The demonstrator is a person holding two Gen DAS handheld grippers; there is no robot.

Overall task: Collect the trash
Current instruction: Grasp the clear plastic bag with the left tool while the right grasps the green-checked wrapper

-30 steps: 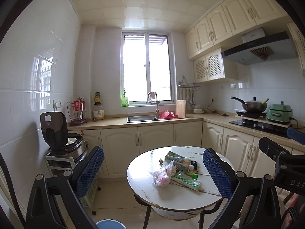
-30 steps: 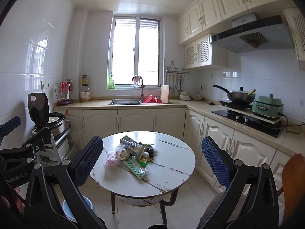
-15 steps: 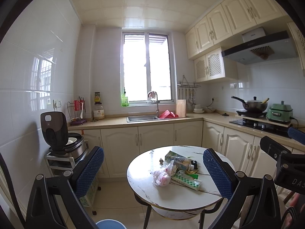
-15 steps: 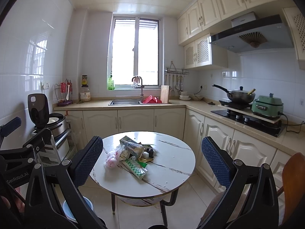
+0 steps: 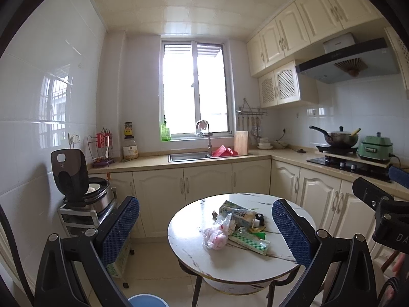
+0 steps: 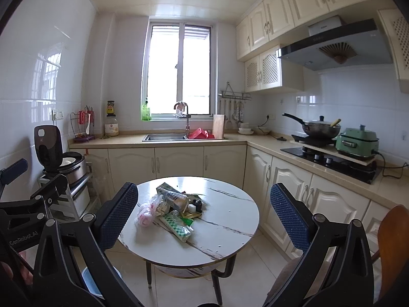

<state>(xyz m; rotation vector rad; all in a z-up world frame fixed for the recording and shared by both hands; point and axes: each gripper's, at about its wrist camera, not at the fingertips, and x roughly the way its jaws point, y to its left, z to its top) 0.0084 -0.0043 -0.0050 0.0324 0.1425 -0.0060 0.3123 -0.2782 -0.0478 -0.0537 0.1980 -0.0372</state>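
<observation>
Marble table [image 5: 255, 263] | trash pile [image 5: 237, 227] | beyond both spread jaws, untouched

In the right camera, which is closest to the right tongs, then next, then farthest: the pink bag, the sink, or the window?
1. Pink bag, on the round table, toward its left.
2. Sink, in the back counter.
3. Window, on the wall behind the sink.
</observation>
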